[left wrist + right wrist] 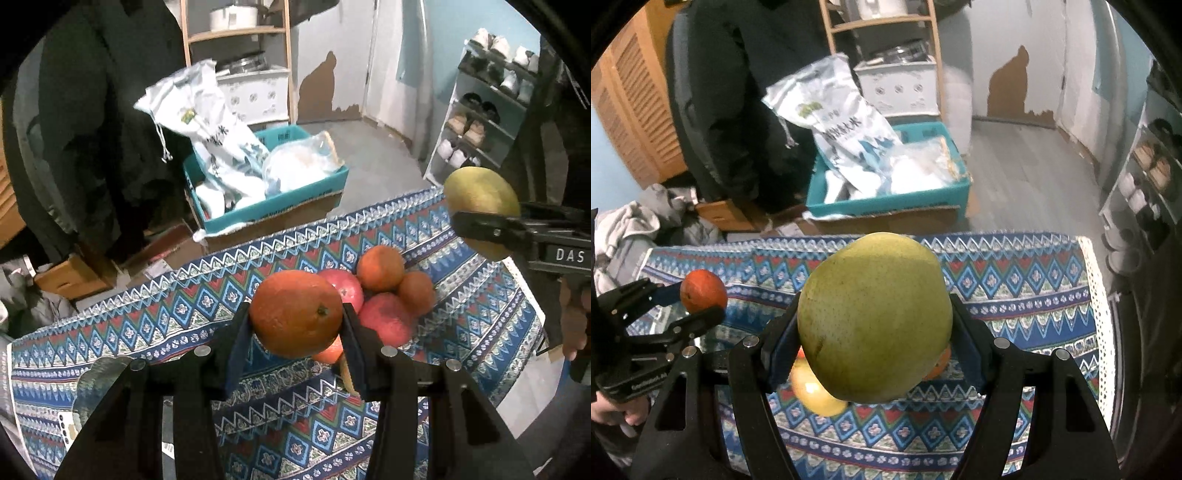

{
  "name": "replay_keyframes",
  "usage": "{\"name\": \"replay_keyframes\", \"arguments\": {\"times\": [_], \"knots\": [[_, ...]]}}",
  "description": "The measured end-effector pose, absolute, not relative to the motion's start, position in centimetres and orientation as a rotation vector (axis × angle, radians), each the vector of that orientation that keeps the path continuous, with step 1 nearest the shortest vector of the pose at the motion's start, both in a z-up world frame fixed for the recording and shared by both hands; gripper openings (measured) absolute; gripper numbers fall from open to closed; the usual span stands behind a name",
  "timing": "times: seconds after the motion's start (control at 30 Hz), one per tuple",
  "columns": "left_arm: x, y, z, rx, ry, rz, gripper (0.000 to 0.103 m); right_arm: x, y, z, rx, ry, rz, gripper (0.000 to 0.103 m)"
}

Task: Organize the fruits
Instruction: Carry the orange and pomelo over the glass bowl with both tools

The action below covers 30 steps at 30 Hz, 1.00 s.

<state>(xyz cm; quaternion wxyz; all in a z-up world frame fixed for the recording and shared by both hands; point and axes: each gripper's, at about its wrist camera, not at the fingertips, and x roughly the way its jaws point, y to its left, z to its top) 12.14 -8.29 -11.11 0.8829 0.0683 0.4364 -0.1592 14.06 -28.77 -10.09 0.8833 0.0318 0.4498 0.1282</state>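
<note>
My left gripper (297,325) is shut on an orange (295,314), held above the patterned tablecloth (155,317). Just behind it a pile of fruit rests on the cloth: two red apples (384,317) and two small oranges (380,267). My right gripper (875,332) is shut on a large green pear (875,317), lifted over the cloth. That pear (480,195) also shows at the right edge of the left wrist view. Under the pear lie a yellow-red apple (816,395) and part of an orange (940,363). The left gripper with its orange (703,290) appears at the left of the right wrist view.
Beyond the table's far edge a teal crate (295,199) holding white bags sits on a cardboard box on the floor. A shoe rack (480,110) stands at the right, a wooden shelf (236,33) at the back, dark clothing at the left. A shiny plate (92,387) lies front left.
</note>
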Motion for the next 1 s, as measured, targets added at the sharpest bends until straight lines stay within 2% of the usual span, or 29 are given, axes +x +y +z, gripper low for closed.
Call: {"name": "replay_keyframes", "arguments": {"times": [0.63, 1.0], "knots": [[6.3, -3.3, -5.0, 0.094, 0.775, -0.308, 0.048, 10.4, -22.0, -4.8, 0.020, 0.840, 0.421, 0.072], [5.0, 2.8, -4.8, 0.013, 0.776, -0.213, 0.048, 9.8, -15.9, -4.7, -0.020, 0.842, 0.530, 0.072]]}}
